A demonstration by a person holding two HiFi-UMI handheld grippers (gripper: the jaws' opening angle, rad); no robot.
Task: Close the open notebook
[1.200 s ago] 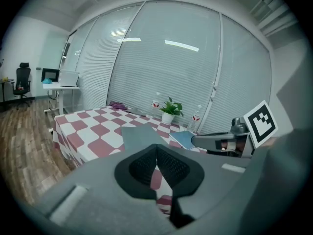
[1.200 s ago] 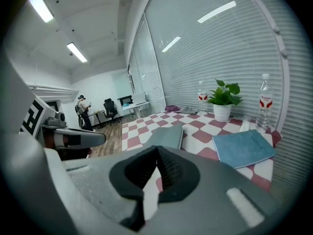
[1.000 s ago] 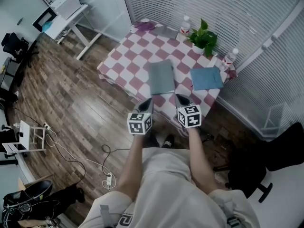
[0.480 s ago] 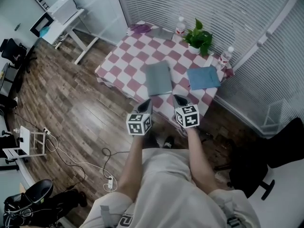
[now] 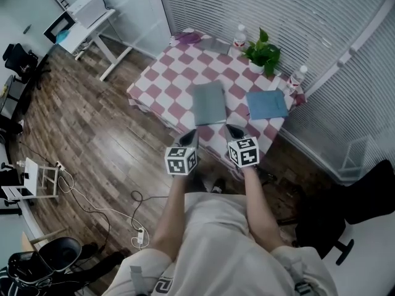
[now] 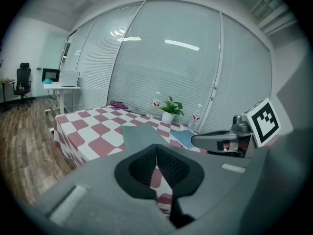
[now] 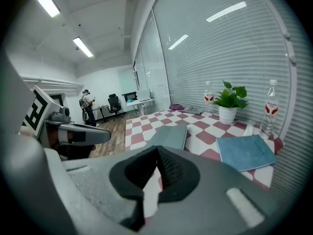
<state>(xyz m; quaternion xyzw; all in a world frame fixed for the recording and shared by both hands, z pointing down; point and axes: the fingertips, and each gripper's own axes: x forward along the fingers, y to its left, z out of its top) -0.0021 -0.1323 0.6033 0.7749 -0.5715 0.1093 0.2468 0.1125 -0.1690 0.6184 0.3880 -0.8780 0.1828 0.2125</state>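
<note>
A: grey notebook (image 5: 209, 102) is seen mid table (image 5: 165, 79), blue notebook (image 5: 267, 103) to its right, which one's open can't be told

B: left gripper (image 5: 191, 135) and right gripper (image 5: 234, 130) are pressed together, empty, at the near edge; a cover edge should be lifted gently, then folded over slowly

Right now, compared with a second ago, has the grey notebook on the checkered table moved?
No. The grey notebook lies on the same squares of the checkered tablecloth, equally near the blue book; only the head camera shifted slightly.

Grey notebook (image 5: 209, 102): cover shut, lying flat, mid checkered table (image 5: 162, 73), slightly skewed.
</note>
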